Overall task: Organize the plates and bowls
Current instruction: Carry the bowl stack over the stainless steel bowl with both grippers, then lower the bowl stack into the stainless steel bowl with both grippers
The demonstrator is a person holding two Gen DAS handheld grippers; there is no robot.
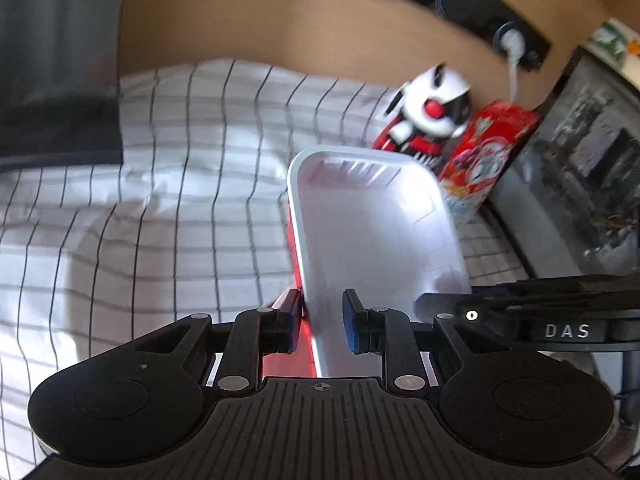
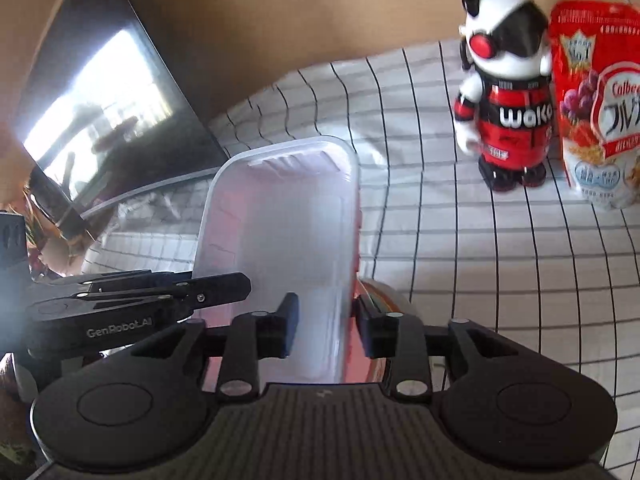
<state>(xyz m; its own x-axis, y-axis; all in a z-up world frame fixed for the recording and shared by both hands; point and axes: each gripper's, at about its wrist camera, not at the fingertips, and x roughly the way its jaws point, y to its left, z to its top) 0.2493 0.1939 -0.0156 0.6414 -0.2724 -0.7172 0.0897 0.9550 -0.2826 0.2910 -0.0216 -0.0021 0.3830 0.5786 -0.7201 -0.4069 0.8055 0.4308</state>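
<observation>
A white rectangular tray-like plate (image 1: 372, 232) with a red underside is held up over the checked tablecloth (image 1: 160, 200). My left gripper (image 1: 320, 320) straddles its near left rim; the jaws stand a little apart with the rim between them. My right gripper (image 2: 324, 324) straddles the same plate (image 2: 280, 220) at its near right rim, jaws also slightly apart around the edge. Each gripper shows in the other's view, the right one (image 1: 520, 300) beside the plate and the left one (image 2: 140, 300) likewise. A dark round dish (image 2: 384, 300) peeks out under the plate.
A black, white and red robot figurine (image 2: 504, 100) and a red cereal bag (image 2: 596, 112) stand at the back of the cloth. A dark monitor (image 2: 104, 120) leans at the side. A tan wall (image 1: 280, 20) with a power strip (image 1: 500, 32) is behind.
</observation>
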